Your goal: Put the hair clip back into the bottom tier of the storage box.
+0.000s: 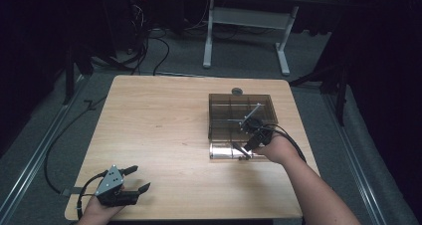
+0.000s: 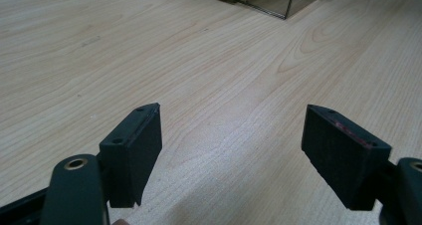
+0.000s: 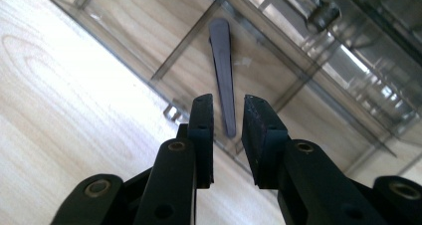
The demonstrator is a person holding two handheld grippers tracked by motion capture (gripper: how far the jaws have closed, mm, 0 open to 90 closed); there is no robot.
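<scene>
Table (image 1: 164, 135): light wood, bearing everything.
Box (image 1: 241, 116): smoky clear, compartmented, on the table's right half.
Left gripper (image 1: 139, 179): near edge, jaws wide, empty.
Right gripper (image 3: 228, 135): narrow gap, empty.
Strip (image 3: 222, 70): dark, lying in the box, just beyond the right jaws.

A pale wood-grain worktop (image 1: 164, 130). Toward its right side lies a smoky transparent compartment box (image 1: 234, 110), its clear lid (image 1: 224, 150) flat on the near side. A small dark round object (image 1: 237, 91) sits at the far edge.

One compartment box (image 1: 241, 116), two hand-held grippers (image 1: 130, 179)
</scene>
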